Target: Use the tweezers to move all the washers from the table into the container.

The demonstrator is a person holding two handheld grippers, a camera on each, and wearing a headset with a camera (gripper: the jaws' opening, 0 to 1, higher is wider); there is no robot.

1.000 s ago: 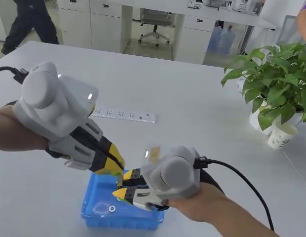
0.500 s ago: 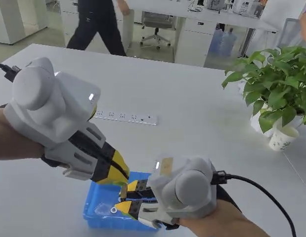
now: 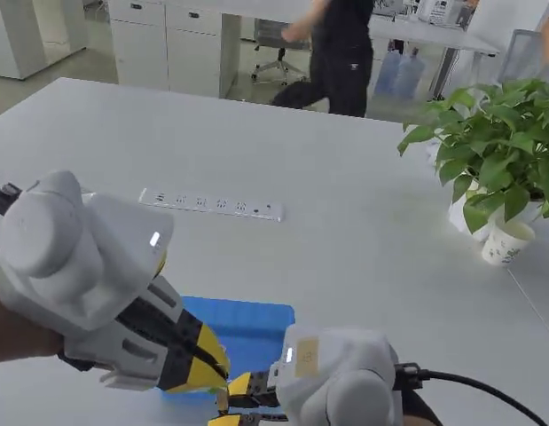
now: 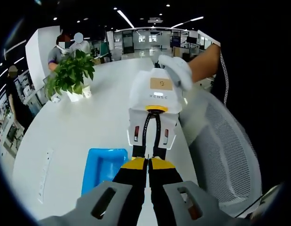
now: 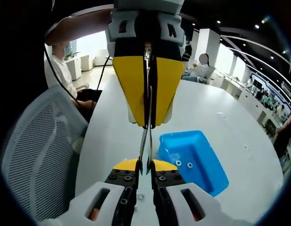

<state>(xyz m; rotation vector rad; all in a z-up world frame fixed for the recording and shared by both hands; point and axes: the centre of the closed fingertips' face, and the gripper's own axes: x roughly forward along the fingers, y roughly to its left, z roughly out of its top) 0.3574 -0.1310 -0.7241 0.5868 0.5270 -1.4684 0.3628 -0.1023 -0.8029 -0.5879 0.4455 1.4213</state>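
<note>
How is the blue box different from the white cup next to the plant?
The container is blue, low and rectangular; the white cup is taller and round. The container holds two washers; what the cup holds cannot be seen. The cup stands right beside the potted plant; the container lies apart from it. Both sit upright on the white table.

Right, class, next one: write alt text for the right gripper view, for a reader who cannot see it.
Two claws face each other over a white table: the right claw from below and the left claw from above, both closed on thin metal tweezers. Beside them sits a blue container holding two washers.
</note>
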